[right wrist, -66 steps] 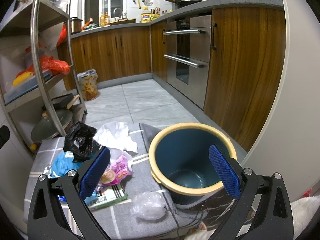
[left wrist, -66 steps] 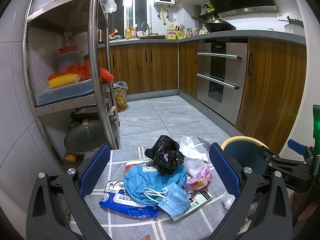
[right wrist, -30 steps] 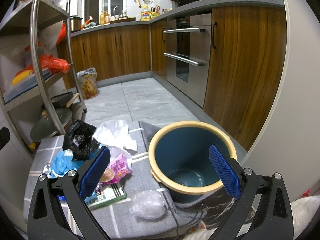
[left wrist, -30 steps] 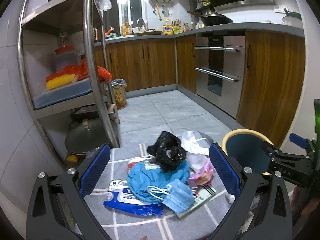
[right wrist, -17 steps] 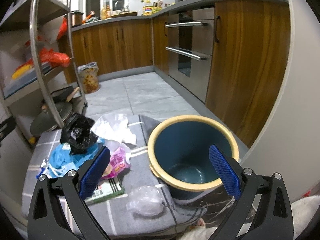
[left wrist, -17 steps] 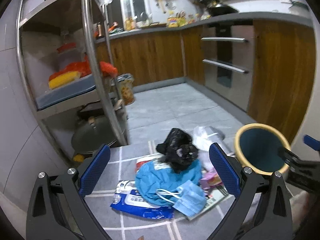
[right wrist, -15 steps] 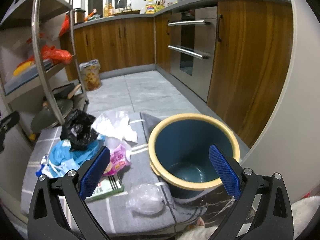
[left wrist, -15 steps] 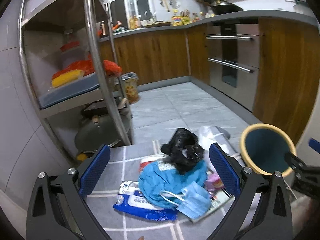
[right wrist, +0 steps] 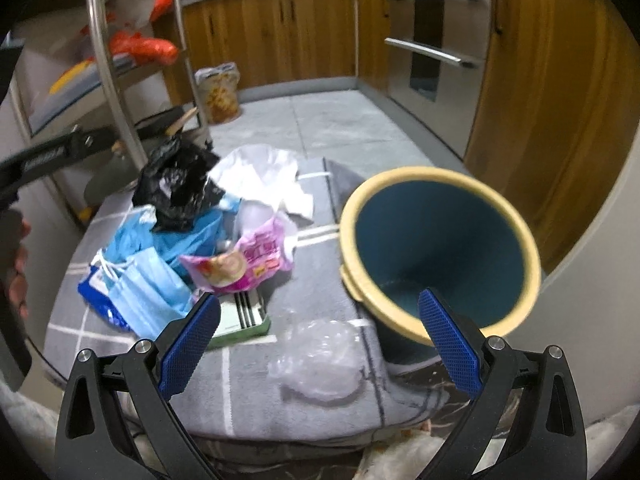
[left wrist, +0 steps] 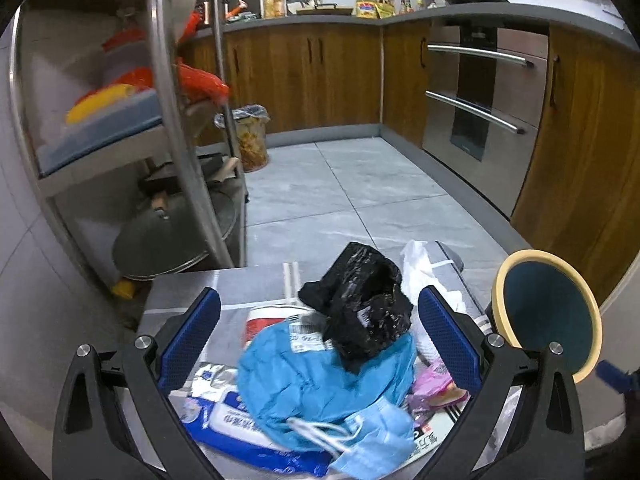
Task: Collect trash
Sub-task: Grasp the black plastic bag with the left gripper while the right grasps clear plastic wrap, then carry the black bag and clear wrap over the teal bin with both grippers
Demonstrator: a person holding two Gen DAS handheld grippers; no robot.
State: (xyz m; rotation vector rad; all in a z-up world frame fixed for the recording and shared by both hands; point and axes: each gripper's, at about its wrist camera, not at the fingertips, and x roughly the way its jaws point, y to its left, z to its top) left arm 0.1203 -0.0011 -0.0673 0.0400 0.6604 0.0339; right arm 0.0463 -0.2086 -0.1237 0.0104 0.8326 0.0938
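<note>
A heap of trash lies on a grey checked cloth (left wrist: 240,284): a crumpled black bag (left wrist: 360,300) on a blue plastic bag (left wrist: 320,384), a blue face mask (left wrist: 376,436), a blue wet-wipes pack (left wrist: 240,428) and a pink snack wrapper (right wrist: 248,260). A white bag (right wrist: 264,176) lies behind them. A clear plastic wad (right wrist: 320,360) sits near the cloth's front edge. A blue bin with a yellow rim (right wrist: 440,248) stands on the right. My left gripper (left wrist: 320,344) hangs open over the heap. My right gripper (right wrist: 320,344) is open above the clear wad, holding nothing.
A steel rack (left wrist: 176,128) with pans and food stands at the left. A lined waste bin (left wrist: 250,140) sits on the tiled floor (left wrist: 340,196) by wooden cabinets (left wrist: 312,76). An oven (left wrist: 480,96) is at the right. A hand (right wrist: 16,276) holds the left gripper.
Both grippers have tilted down and moved closer to the cloth. The left one has shifted left, so the heap sits lower and larger between its fingers. Nothing was picked up.
</note>
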